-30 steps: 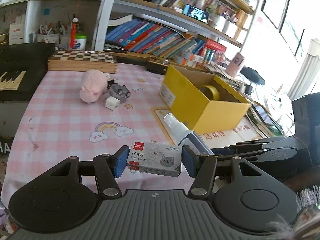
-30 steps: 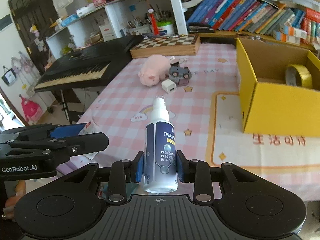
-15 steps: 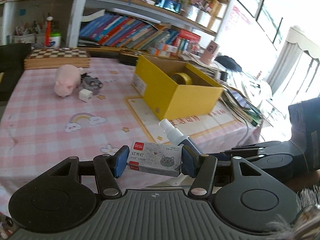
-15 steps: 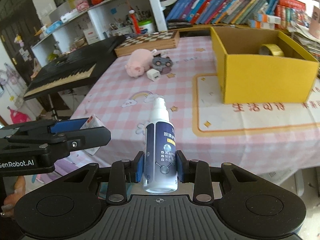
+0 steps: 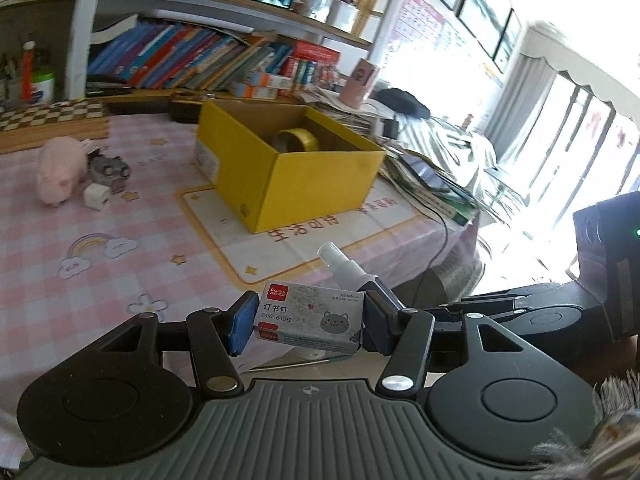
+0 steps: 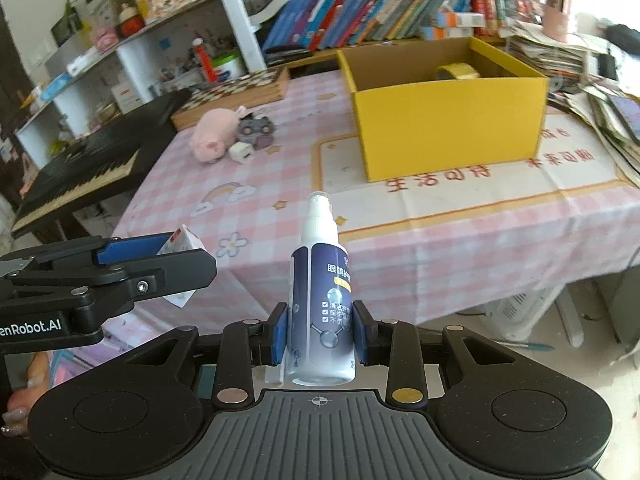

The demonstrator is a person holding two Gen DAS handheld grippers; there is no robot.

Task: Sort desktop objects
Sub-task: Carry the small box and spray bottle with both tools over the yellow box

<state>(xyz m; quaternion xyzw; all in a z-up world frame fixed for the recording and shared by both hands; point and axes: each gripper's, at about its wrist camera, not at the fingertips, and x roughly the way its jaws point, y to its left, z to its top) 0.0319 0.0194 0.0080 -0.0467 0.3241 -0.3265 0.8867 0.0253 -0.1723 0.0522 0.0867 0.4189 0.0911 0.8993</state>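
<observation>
On the surface (image 6: 460, 216), the open box (image 6: 448, 120) holds a tape roll (image 6: 458, 71). Left of it lie the plush pig (image 6: 210, 134), toy car (image 6: 256, 130) and charger cube (image 6: 242, 153), before the chessboard (image 6: 236, 88).

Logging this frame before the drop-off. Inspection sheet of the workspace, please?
Surface: pink checked tablecloth, printed mat under the box.
Job's things: open yellow box with a tape roll inside; pink pig toy, grey toy car and white charger cube on the cloth.
Clutter: chessboard, paper stacks at the table's right edge.
Grippers: left gripper shut on staple box; right gripper shut on spray bottle.
Cables: black cord over the table edge.
Surroundings: bookshelves, keyboard, window.
</observation>
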